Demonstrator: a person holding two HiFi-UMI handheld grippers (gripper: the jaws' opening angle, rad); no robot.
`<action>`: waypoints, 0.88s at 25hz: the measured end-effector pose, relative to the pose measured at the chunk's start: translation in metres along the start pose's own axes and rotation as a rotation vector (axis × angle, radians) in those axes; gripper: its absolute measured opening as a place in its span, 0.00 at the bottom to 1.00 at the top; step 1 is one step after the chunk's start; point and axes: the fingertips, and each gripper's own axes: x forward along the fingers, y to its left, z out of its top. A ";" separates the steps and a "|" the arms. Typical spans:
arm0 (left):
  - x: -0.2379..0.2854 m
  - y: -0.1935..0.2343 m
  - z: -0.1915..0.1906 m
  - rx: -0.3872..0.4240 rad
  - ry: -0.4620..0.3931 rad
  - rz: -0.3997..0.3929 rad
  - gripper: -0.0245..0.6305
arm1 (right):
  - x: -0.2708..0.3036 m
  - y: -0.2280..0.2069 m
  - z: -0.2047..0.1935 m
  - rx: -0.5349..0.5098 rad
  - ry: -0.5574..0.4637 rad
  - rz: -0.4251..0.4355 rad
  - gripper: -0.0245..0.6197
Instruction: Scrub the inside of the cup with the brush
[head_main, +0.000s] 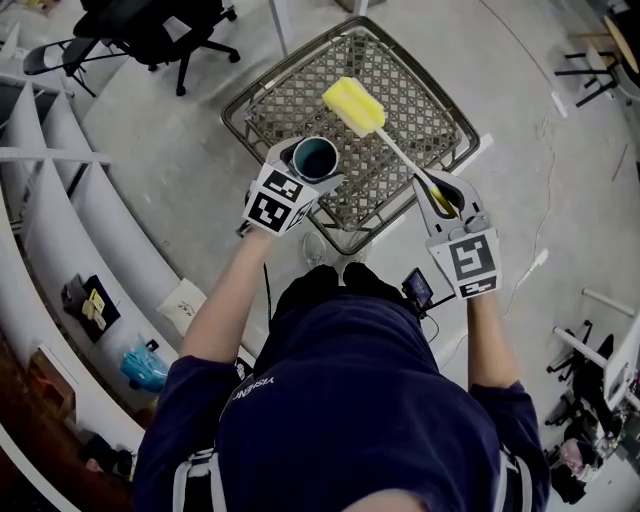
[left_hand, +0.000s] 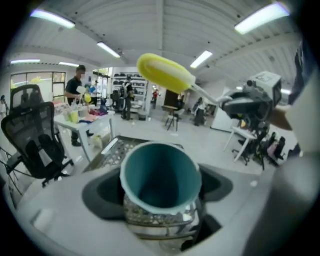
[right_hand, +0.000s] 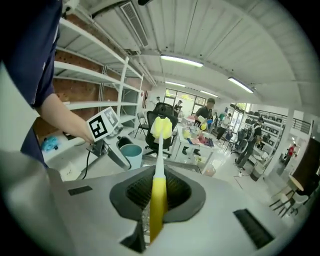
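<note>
While raised over wire basket: clamps teal cup in left gripper jaws, mouth up; grasps brush handle in right gripper jaws, yellow sponge head outside cup, far-right of rim.

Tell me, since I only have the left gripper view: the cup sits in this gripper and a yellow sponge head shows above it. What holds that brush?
Observer: The right gripper is shut on the brush, low on its yellow handle.
Operator: Is the sponge lined up over the cup's mouth?
Observer: No. In the head view the sponge head lies beyond the cup and to its right, with a gap between them.
</note>
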 end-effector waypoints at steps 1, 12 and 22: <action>0.000 -0.002 0.000 0.000 -0.002 -0.005 0.66 | 0.001 0.000 0.002 0.021 -0.018 -0.001 0.09; 0.009 -0.029 -0.004 0.028 0.018 -0.052 0.66 | 0.014 0.001 -0.006 0.170 -0.057 0.014 0.09; 0.013 -0.037 -0.005 0.038 0.027 -0.071 0.66 | 0.015 0.001 -0.011 0.194 -0.048 0.020 0.09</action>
